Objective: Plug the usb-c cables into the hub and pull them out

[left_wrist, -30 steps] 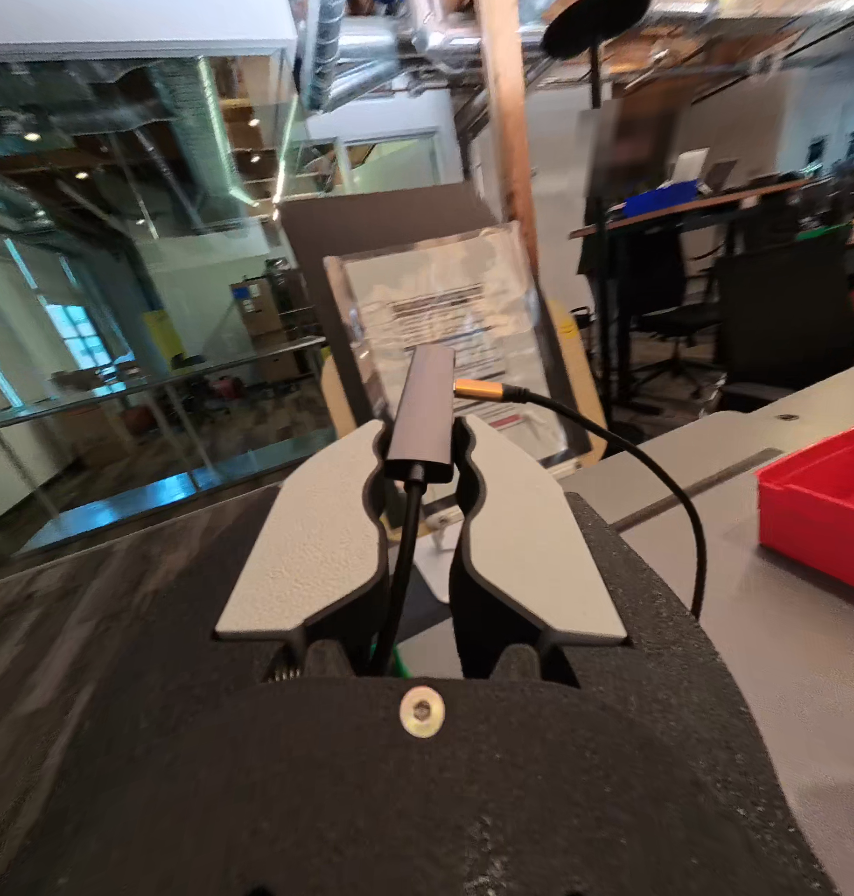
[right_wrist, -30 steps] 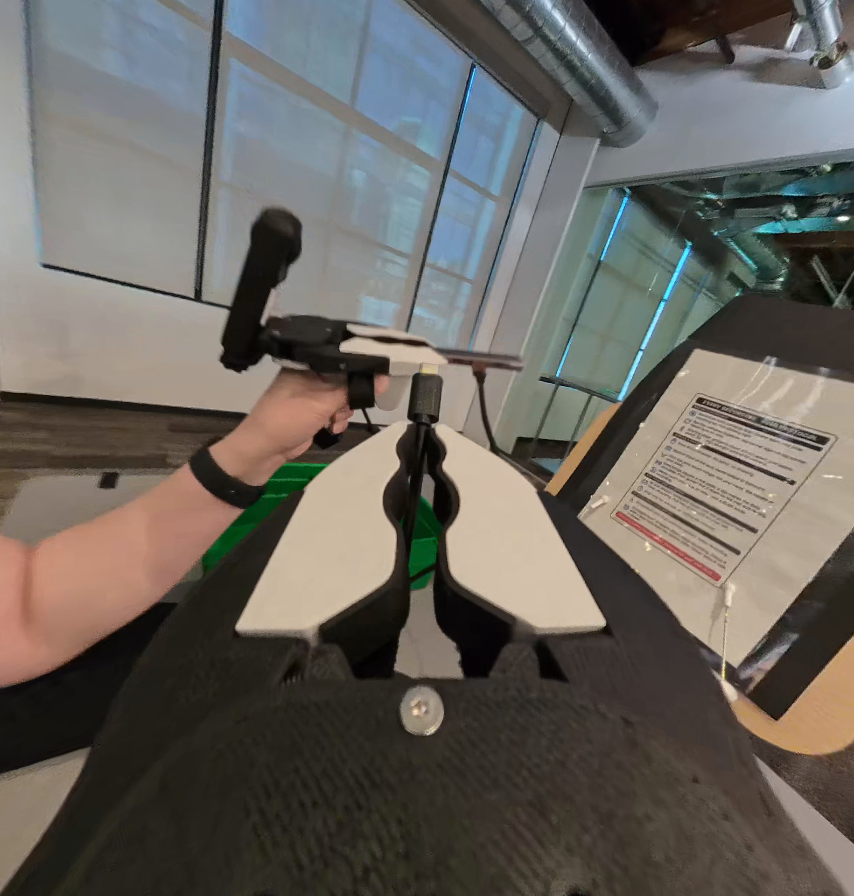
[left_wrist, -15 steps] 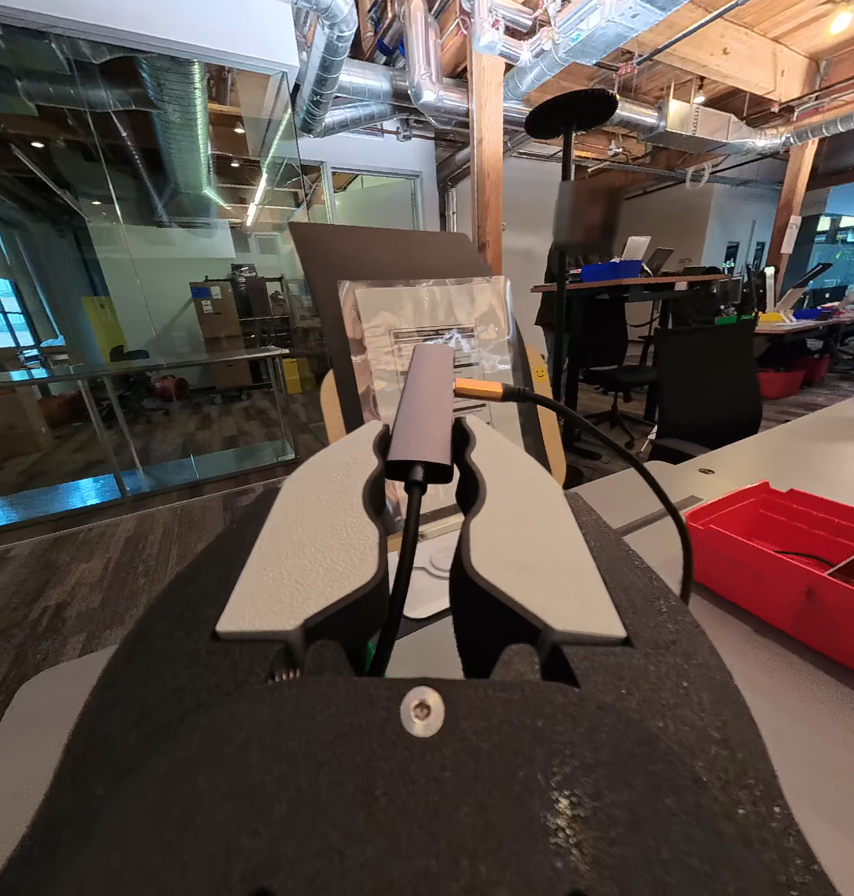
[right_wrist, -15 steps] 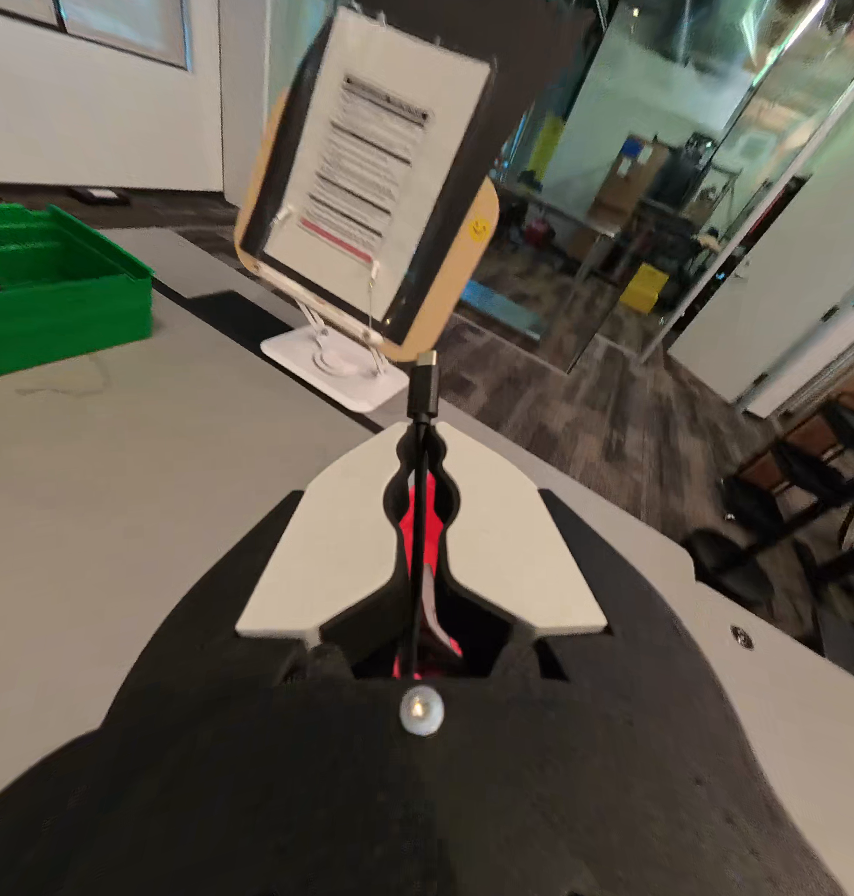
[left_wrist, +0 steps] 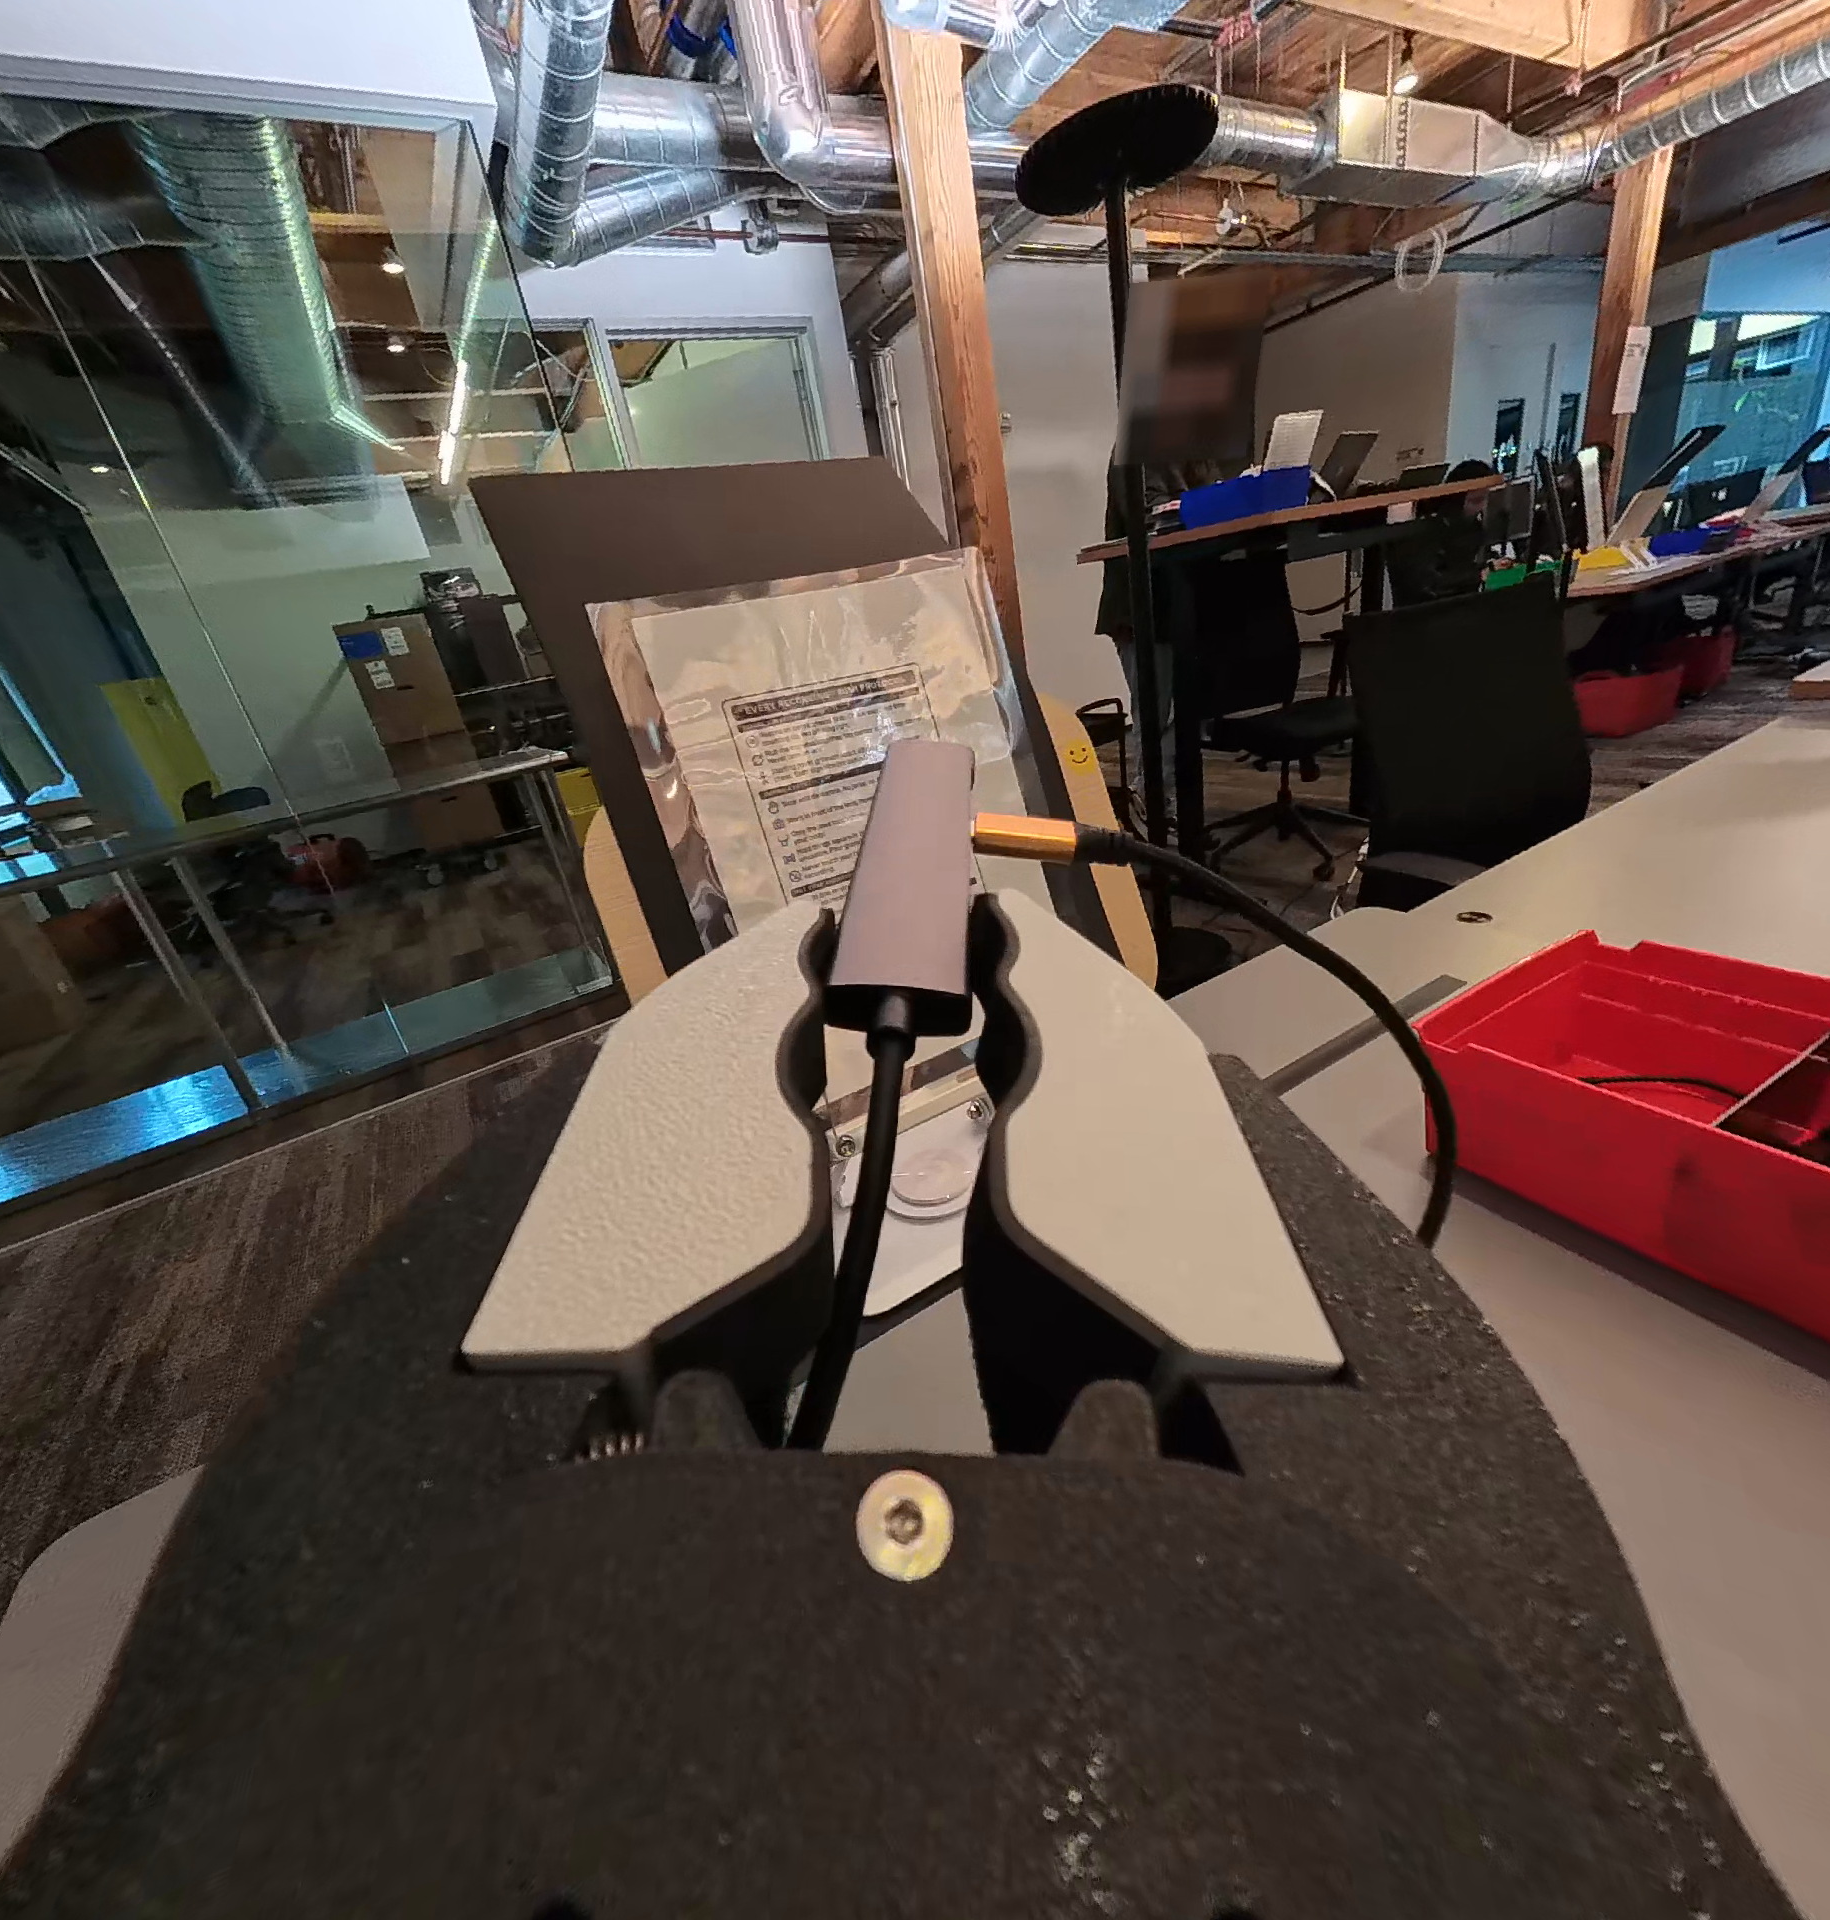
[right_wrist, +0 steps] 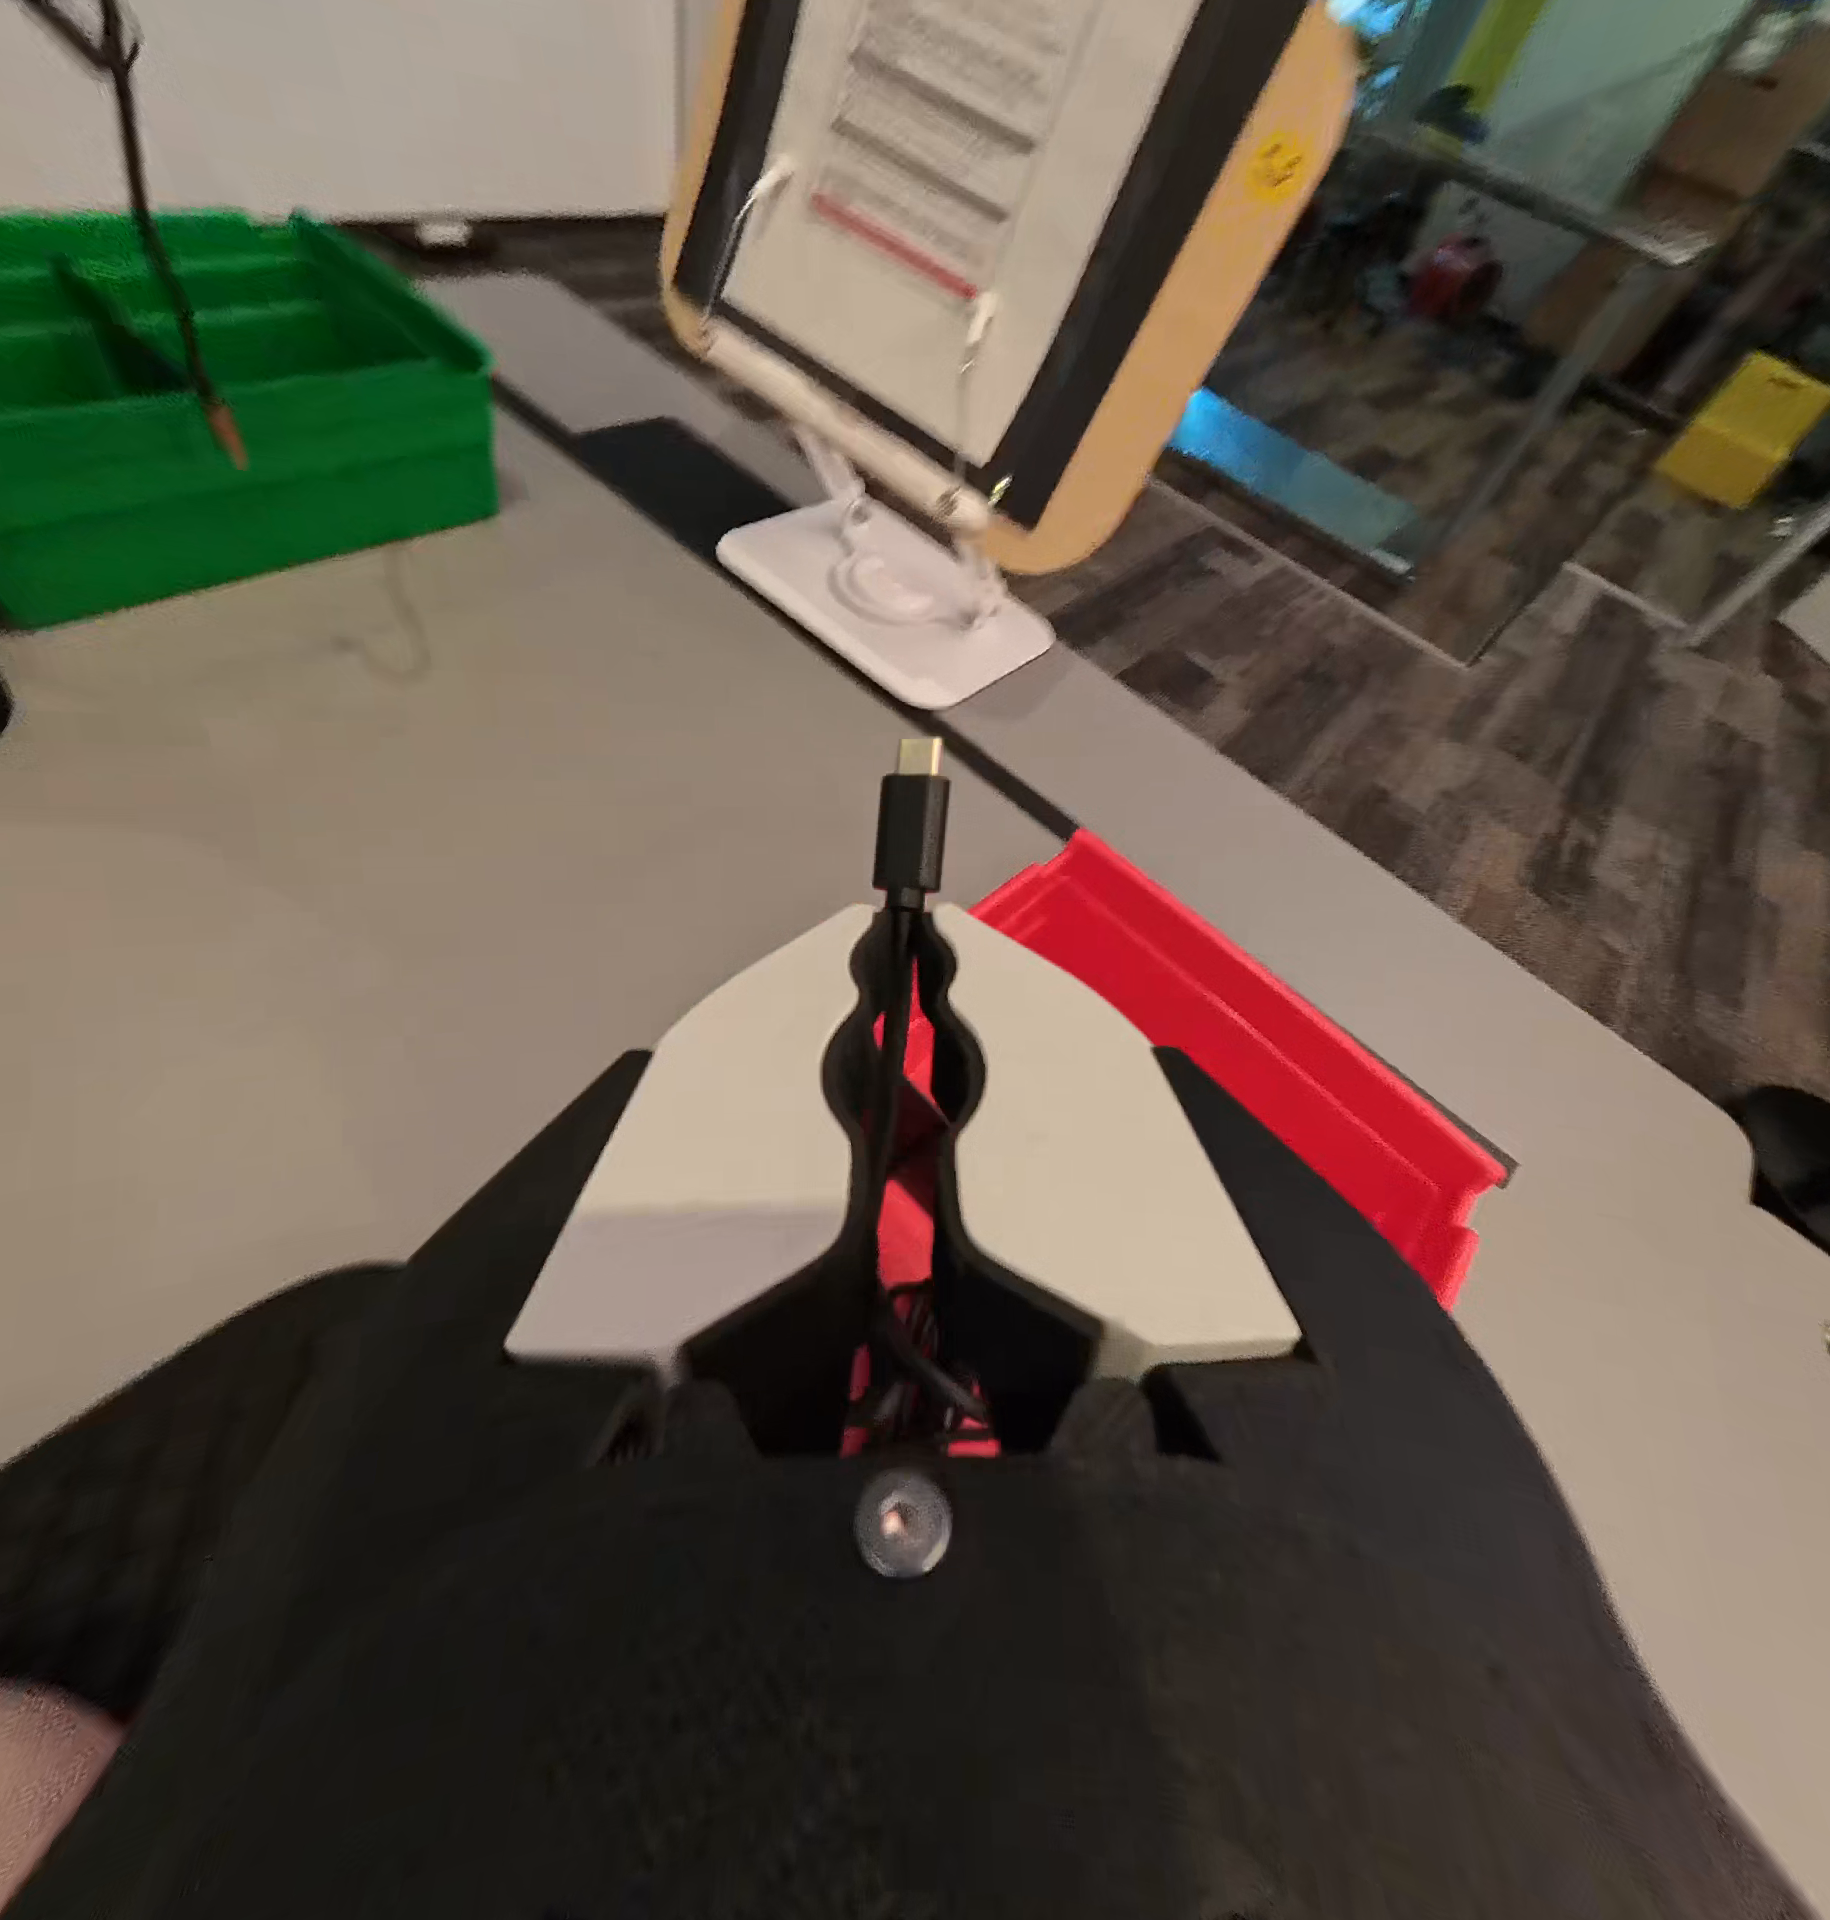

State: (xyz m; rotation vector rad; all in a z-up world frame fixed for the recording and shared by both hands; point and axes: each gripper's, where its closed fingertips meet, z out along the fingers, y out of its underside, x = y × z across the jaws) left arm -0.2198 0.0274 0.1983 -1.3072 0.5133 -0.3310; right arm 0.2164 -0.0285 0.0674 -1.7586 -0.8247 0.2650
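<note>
Even indoor light, glare on the glass wall (left_wrist: pixel 267 644); right wrist view motion-blurred, edges fisheye-bent.

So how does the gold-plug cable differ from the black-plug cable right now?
The gold-plug cable sits plugged into the side of the grey hub, which the left gripper clamps; the black-plug cable is free, its metal tip bare. No gripper holds the gold-plug cable, while the right gripper pinches the black-plug cable just behind its plug. Both cords are black.

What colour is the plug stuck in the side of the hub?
The plug in the hub is shiny gold, on a black cable; the left wrist view shows it best.
</note>
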